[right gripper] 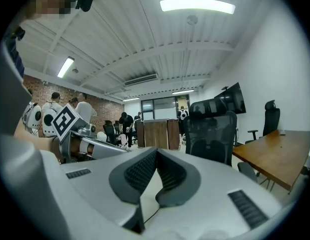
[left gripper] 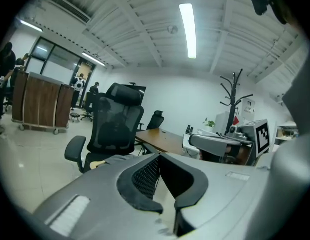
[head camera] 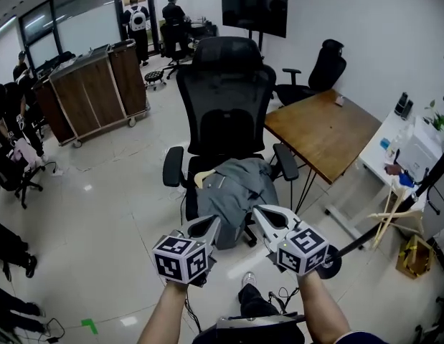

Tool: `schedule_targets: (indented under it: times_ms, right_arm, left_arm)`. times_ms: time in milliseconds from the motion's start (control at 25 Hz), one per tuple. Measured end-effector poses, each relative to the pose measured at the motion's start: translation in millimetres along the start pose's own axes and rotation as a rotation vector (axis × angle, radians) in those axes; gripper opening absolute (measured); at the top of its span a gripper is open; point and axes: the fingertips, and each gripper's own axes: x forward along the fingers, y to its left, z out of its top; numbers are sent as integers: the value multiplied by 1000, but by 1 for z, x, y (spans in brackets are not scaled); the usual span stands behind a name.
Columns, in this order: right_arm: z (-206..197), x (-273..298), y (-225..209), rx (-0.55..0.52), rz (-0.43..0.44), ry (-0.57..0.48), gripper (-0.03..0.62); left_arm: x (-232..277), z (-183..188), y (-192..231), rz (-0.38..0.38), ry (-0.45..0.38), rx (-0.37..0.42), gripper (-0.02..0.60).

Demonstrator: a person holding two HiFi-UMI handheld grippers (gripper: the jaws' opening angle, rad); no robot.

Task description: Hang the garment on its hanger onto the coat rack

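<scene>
Two empty grippers in front of the jacket on the chair

The grey jacket (head camera: pixel 236 188) lies crumpled on the seat of the black mesh office chair (head camera: pixel 225 99), with a pale hanger (head camera: pixel 201 180) end poking out at its left. The left gripper (head camera: pixel 206 226) and right gripper (head camera: pixel 262 214) hover side by side near it, each with jaws pressed together on nothing (the coat rack (left gripper: pixel 235 100) stands beyond the wooden table (head camera: pixel 326 131)).
</scene>
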Motion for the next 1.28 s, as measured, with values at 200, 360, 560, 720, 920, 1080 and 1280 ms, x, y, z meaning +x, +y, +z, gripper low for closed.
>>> schedule_targets:
  times_ms: [200, 360, 560, 720, 920, 1080, 1280]
  right_arm:
    - [9, 47, -54, 2, 40, -8, 2]
    - [19, 76, -100, 3, 70, -5, 2]
    - [27, 111, -138, -6, 117, 0, 2]
    - [27, 136, -149, -15, 149, 12, 2]
    - [12, 163, -158, 20, 148, 46, 2]
    - [-2, 181, -158, 49, 138, 85, 2]
    - [-16, 201, -159, 70, 121, 122, 2]
  left_arm:
    - [57, 29, 32, 38, -16, 7, 3]
    - [99, 55, 51, 75, -44, 8, 3]
    - [139, 71, 73, 123, -32, 24, 3]
    - [157, 74, 90, 150, -5, 30, 3]
    - [171, 72, 119, 166, 13, 29, 2]
    - [179, 61, 144, 166, 41, 0, 3]
    - [187, 48, 171, 168, 74, -18, 3]
